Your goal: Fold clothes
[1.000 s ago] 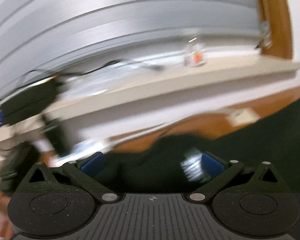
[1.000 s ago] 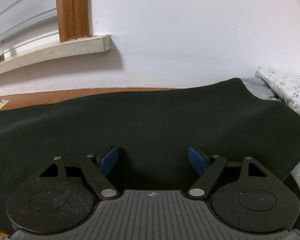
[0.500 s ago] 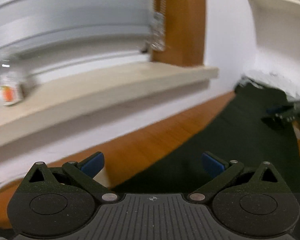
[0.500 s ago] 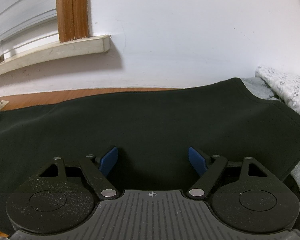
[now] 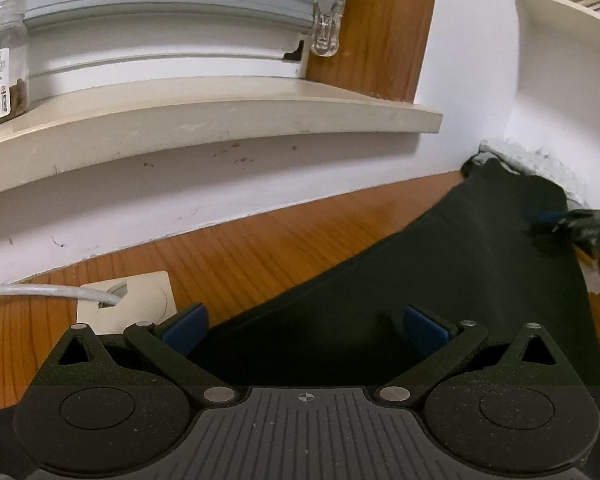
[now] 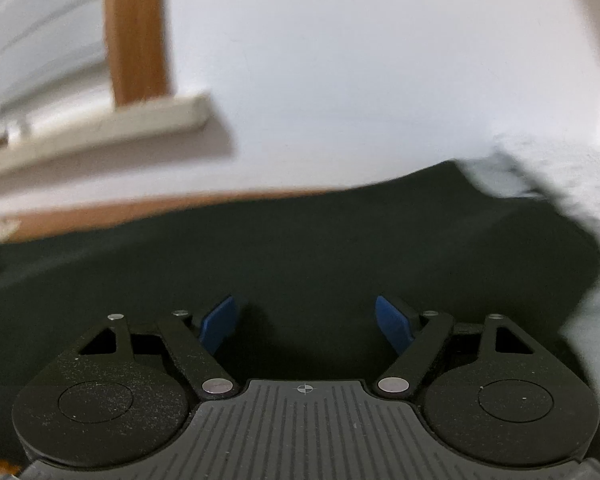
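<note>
A black garment [image 5: 440, 280] lies flat on the wooden floor [image 5: 260, 248], stretching from the near left to the far right corner. My left gripper [image 5: 306, 326] hovers open over its near end, blue pads wide apart with nothing between them. In the right wrist view the same garment [image 6: 300, 248] fills the middle, blurred. My right gripper [image 6: 306, 322] stands open above the cloth, pads apart and empty. The right gripper [image 5: 572, 224] also shows far right in the left wrist view, over the garment's far end.
A white wall with a beige window sill [image 5: 204, 120] runs behind the garment. A glass jar [image 5: 0, 64] stands on the sill. A floor socket plate [image 5: 136, 300] with a white cable lies near the left pad. Grey and patterned fabric [image 6: 560, 184] is piled at the right.
The left gripper swung to the right and tilted down, from the window blinds to the garment's near end. The right wrist view has shifted slightly and gone blurred; both grippers stay open.
</note>
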Tool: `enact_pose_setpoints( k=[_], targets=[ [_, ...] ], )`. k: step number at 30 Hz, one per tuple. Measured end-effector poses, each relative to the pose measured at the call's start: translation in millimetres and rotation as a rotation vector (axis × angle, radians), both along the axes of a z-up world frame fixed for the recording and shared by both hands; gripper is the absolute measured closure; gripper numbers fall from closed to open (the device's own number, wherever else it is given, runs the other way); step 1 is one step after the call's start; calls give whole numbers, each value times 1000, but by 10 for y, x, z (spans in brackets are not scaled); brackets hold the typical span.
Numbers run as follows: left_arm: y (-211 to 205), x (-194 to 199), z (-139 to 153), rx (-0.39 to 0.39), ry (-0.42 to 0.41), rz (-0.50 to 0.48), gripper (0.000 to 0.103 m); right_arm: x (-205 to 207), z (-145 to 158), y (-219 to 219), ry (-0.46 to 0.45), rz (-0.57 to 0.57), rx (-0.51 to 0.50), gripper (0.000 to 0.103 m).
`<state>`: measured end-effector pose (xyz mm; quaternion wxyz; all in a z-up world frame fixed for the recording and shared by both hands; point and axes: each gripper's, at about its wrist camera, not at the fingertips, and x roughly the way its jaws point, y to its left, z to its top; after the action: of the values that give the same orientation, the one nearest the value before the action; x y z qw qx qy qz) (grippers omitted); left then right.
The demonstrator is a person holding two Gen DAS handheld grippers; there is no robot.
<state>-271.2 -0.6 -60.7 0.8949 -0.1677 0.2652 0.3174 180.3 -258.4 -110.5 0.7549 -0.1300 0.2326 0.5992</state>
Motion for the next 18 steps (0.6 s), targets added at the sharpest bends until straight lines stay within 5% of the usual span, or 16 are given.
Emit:
enact_pose_setpoints(
  k=[6, 14, 18],
  targets=[
    [-24, 7, -1, 9, 15, 1, 0, 447, 27, -492, 25, -158, -29, 28],
    [-17, 29, -5, 8, 22, 5, 0, 734, -42, -467, 159, -232, -40, 29],
    [-12, 30, -12, 6, 22, 5, 0, 830, -75, -355, 242, -246, 7, 42]
  ],
)
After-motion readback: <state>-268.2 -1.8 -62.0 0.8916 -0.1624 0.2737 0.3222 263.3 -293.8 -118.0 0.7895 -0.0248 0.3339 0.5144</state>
